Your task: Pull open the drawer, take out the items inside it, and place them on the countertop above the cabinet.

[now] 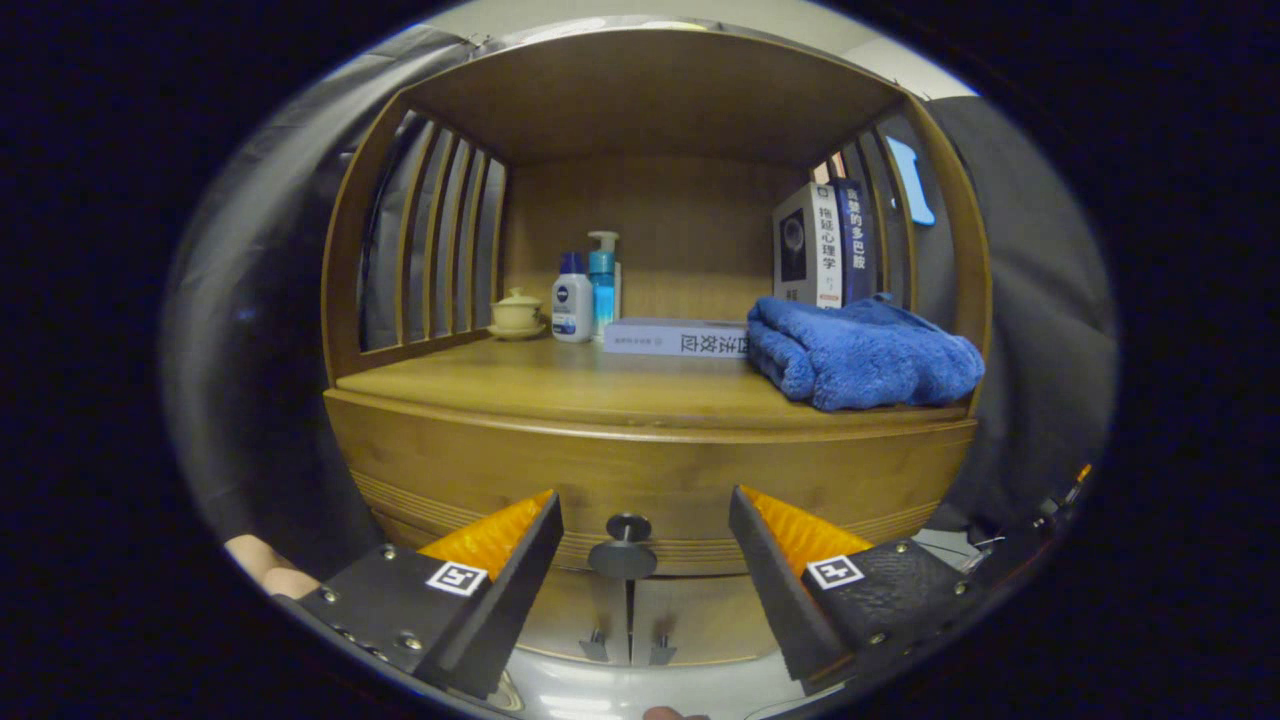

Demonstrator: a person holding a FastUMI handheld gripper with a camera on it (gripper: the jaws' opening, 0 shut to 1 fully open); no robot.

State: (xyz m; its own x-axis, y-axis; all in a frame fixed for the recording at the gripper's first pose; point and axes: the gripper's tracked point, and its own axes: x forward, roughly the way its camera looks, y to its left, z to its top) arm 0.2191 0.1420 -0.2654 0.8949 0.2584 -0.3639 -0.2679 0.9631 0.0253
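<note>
Spread wide, the gripper (pixel 645 520) holds nothing, and its two fingers (pixel 490 560) flank a small dark round knob (pixel 623 545) on the curved wooden drawer front (pixel 650 470). The knob sits in the gap between the fingertips, touching neither. The drawer is closed, its face flush with the cabinet body, so whatever lies inside is hidden. Below the knob, two lower cabinet doors (pixel 630 620) meet at a vertical seam with a small handle on each.

Above the drawer lies the wooden countertop (pixel 560 385), roofed by a wooden top and fenced on both sides by slatted rails (pixel 440 250). On its right part rests a folded fluffy blue towel (pixel 860 355), and beside the towel a pale book lying flat (pixel 675 337). Behind the towel two upright books (pixel 825 250) lean against the right-hand slats. Toward the back left stand a white bottle with a blue cap (pixel 572 300) and a clear blue pump bottle (pixel 602 280), close together, with a small cream lidded teacup on a saucer (pixel 517 314) just beside them, near the left rail. Grey cloth hangs around the cabinet.
</note>
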